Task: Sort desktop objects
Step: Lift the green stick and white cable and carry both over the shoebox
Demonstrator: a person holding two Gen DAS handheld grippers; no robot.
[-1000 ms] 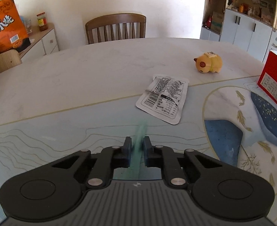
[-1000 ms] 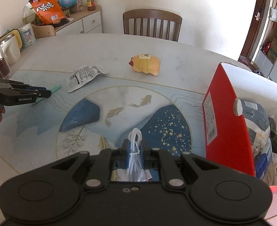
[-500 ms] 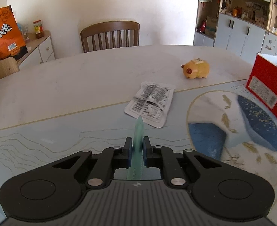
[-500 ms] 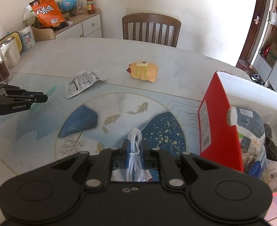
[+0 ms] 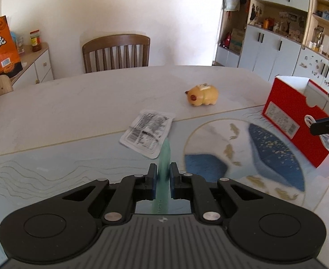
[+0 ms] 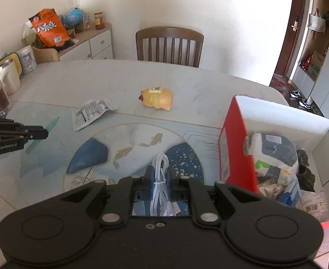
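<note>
Pale green and translucent, the thin flat plastic strip (image 5: 164,170) sits clamped on edge in the left gripper (image 5: 163,174), held above the glass-covered table (image 5: 74,112), most of its length poking out past the pads. The right gripper (image 6: 160,179) is closed on a bundled white charging cable (image 6: 161,174), held clear of the tabletop just beside the open red cardboard box (image 6: 236,148), which is already fairly full of packets.

The strip looks slick and narrow, so a quick swing toward the box could let it pivot or slide out. The cable's loose loops (only a thin tie binds them) might snag the box's red wall on the way in. Both hands converging on one box risks a collision. The printed white foil sachet (image 5: 147,133) and the yellow-orange plush animal (image 5: 202,95) lie on the table, unsorted.
</note>
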